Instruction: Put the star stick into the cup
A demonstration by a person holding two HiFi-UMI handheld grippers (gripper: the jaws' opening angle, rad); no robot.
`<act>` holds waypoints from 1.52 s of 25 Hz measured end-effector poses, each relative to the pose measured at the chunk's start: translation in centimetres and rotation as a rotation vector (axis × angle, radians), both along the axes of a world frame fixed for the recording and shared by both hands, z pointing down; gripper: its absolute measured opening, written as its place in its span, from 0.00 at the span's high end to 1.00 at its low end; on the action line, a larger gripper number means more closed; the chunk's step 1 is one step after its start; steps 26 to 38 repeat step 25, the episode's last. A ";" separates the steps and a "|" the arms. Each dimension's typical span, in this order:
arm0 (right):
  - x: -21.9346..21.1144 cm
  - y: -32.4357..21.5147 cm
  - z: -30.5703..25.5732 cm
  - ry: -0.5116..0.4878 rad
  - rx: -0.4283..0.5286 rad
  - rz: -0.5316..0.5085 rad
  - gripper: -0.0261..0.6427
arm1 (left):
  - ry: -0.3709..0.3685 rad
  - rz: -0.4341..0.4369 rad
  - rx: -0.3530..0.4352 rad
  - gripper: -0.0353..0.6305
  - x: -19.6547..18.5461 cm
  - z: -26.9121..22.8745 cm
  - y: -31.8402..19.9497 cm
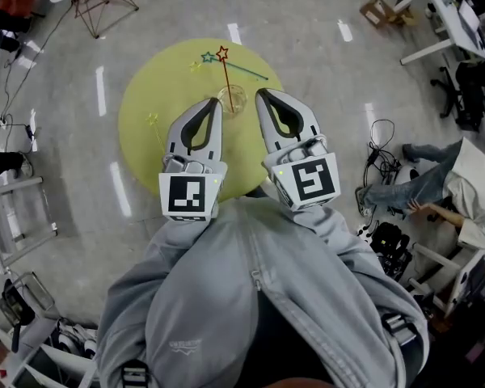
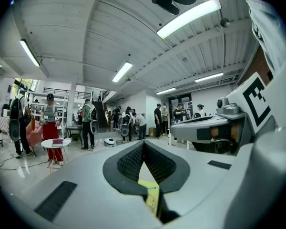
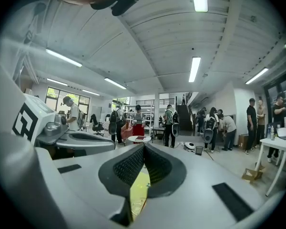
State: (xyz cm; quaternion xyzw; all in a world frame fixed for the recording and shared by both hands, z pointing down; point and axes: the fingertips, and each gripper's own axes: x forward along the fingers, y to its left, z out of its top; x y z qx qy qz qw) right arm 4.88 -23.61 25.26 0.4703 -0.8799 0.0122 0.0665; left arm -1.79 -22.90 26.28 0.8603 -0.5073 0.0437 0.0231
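Looking at left gripper and right gripper, both pinched shut and empty, flanking cup upper-middle. Got red stick standing inside.

The round table stands in front of you, and the cup sits on it toward the far side, with the star stick standing in it. Your left gripper hangs just left of the cup and your right gripper just right of it, so the cup lies between their tips. A second stick lies flat on the table behind the cup, and a third lies near the table's left edge.
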 end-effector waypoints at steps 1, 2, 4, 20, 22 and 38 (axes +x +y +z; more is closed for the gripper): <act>0.0 0.2 0.1 0.003 -0.002 -0.003 0.91 | -0.006 -0.001 0.002 0.92 -0.1 -0.1 0.2; 0.0 0.5 0.2 0.001 -0.006 -0.005 0.91 | -0.016 0.000 0.005 0.92 -0.1 -0.1 0.3; 0.0 0.9 0.4 -0.005 -0.015 -0.006 0.91 | -0.034 0.005 0.007 0.92 -0.1 0.2 0.6; -0.9 2.3 0.4 -0.021 -0.014 -0.019 0.91 | -0.031 0.031 -0.003 0.92 0.3 0.8 1.6; -0.9 2.2 0.5 -0.022 -0.013 -0.020 0.91 | -0.030 0.031 -0.003 0.92 0.4 1.0 1.5; -0.7 2.1 0.8 -0.020 -0.018 -0.018 0.91 | -0.019 0.029 -0.008 0.92 0.6 1.2 1.3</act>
